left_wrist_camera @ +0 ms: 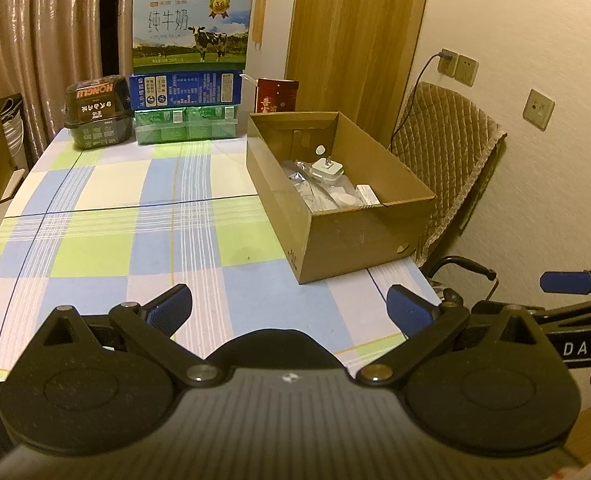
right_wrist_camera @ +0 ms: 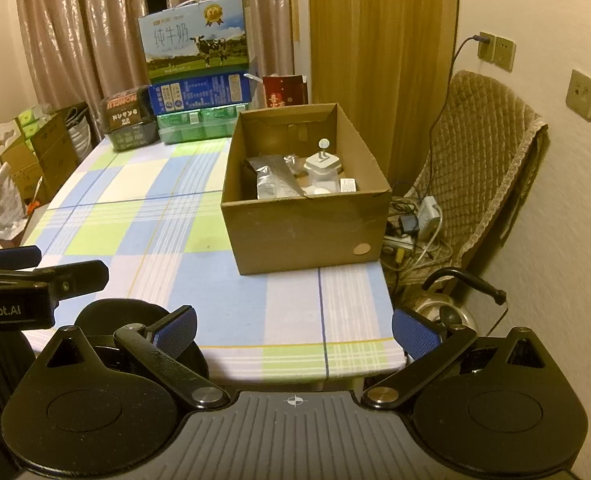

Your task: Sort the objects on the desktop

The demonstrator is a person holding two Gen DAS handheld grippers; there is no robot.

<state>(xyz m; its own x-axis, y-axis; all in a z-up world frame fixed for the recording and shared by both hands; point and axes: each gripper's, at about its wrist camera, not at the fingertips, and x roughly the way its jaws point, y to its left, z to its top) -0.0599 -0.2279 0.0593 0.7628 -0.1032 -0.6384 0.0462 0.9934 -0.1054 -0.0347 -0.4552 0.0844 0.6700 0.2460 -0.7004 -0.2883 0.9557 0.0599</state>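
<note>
Left gripper (left_wrist_camera: pixel 289 312) — blue-padded fingers spread wide, nothing between them, low over the near end of the blue, green and white checked tablecloth (left_wrist_camera: pixel 135 240). Right gripper (right_wrist_camera: pixel 293 334) likewise spread and empty at the near table edge. Open brown cardboard box (right_wrist_camera: pixel 307 228) stands on the right side of the table — inside: white plug adapter (right_wrist_camera: pixel 322 165), silver foil pouch (right_wrist_camera: pixel 269 182), small white items. Milk carton (left_wrist_camera: pixel 191 28) stacked at the far end.

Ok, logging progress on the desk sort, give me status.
Left gripper open, empty. Right gripper open, empty. Cardboard box on table's right side, white charger and packets inside. Checked tablecloth before it bare, nothing in the way.
</note>
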